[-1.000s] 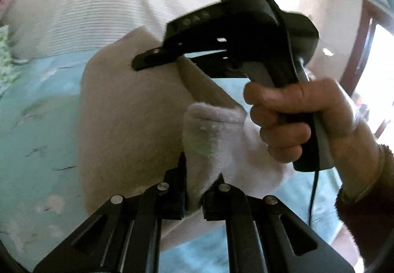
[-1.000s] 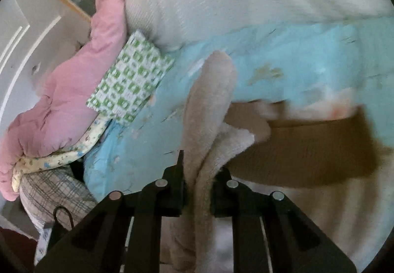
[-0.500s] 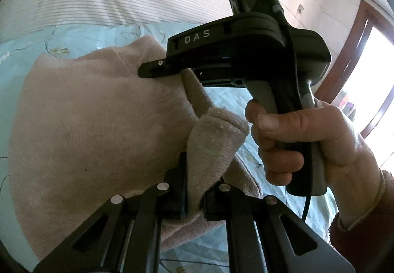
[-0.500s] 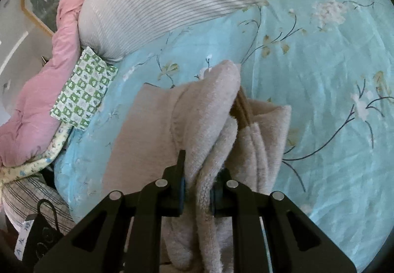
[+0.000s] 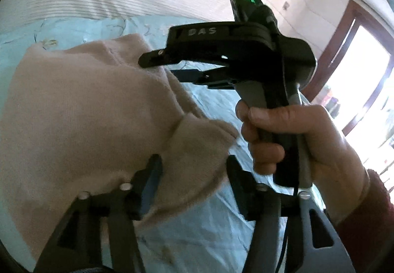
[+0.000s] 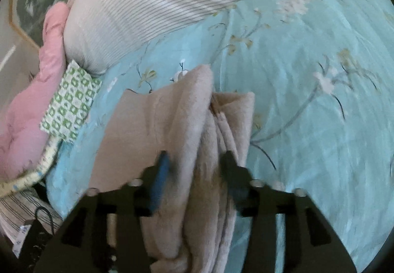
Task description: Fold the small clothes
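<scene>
Black fingers of the left gripper (image 5: 194,174) stand spread wide, and a bunched corner of the beige fleece garment (image 5: 81,120) lies loose in the gap between them, gripped by neither pad. Ahead and to the left of these fingers the garment spreads in a broad, soft, fuzzy sheet with a stitched hem along its far edge. Ahead and to the right, the right gripper (image 5: 172,66) is held by the right hand (image 5: 295,140), its two fingers apart with their tips at the garment's folded edge.

From its own camera, the right gripper (image 6: 194,169) is likewise parted, with thick lengthwise folds of the garment (image 6: 172,120) running up between the fingers. The cloth is doubled over on itself, several layers stacked at the right fold. It rests on a pale blue floral bedsheet (image 6: 307,113). Farther out lie a striped white pillow (image 6: 152,7), a green-and-white patterned cloth (image 6: 71,103) and a pink quilt (image 6: 27,105) at the left.
</scene>
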A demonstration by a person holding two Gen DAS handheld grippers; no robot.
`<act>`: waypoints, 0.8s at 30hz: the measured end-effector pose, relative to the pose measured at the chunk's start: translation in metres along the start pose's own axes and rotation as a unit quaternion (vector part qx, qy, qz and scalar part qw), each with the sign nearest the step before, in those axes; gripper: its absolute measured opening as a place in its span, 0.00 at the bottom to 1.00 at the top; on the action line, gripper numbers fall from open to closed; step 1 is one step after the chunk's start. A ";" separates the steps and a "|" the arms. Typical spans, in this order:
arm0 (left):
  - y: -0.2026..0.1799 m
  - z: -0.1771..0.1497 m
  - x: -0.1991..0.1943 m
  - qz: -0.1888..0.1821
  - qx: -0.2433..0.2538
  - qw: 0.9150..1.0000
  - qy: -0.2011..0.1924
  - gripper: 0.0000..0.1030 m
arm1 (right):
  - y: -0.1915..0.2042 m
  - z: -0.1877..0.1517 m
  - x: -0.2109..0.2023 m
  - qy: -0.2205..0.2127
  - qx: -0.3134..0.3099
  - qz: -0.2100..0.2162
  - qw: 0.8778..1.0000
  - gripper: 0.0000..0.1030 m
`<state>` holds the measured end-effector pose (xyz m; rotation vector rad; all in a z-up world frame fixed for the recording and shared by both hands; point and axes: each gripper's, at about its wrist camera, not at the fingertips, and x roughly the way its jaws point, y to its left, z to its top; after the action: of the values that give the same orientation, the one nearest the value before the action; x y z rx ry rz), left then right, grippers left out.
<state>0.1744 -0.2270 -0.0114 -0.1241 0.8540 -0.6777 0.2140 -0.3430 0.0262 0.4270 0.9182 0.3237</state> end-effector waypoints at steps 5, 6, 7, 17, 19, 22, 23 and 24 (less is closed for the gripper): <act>0.014 -0.011 -0.038 -0.011 -0.010 1.000 -0.003 0.65 | 0.009 -0.015 -0.020 -0.011 -0.002 -0.004 1.000 0.81; 0.017 -0.013 -0.046 -0.005 -0.015 1.000 -0.004 0.66 | 0.010 -0.017 -0.021 -0.010 0.001 0.003 1.000 0.82; 0.024 -0.013 -0.055 -0.001 -0.022 1.000 -0.005 0.70 | 0.012 -0.019 -0.022 -0.010 0.002 0.005 1.000 0.83; 0.119 -0.011 -0.110 0.045 -0.120 0.991 -0.035 0.81 | 0.009 -0.032 -0.022 0.004 0.010 0.005 1.000 0.85; 0.135 -0.009 -0.110 0.036 -0.144 0.989 -0.025 0.81 | 0.008 -0.031 -0.021 0.004 0.014 0.004 1.000 0.86; 0.153 -0.009 -0.111 0.010 -0.175 0.984 -0.017 0.81 | 0.007 -0.028 -0.016 0.006 0.019 0.006 1.000 0.87; 0.160 -0.008 -0.109 0.000 -0.187 0.982 -0.014 0.81 | 0.006 -0.027 -0.014 0.008 0.021 0.007 1.000 0.88; 0.169 -0.006 -0.104 -0.014 -0.203 0.979 -0.010 0.81 | 0.005 -0.025 -0.011 0.010 0.024 0.011 1.000 0.89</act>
<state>0.2061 -0.0310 -0.0083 -0.5111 0.9646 -0.5197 0.1867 -0.3383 0.0233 0.4785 0.9426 0.3279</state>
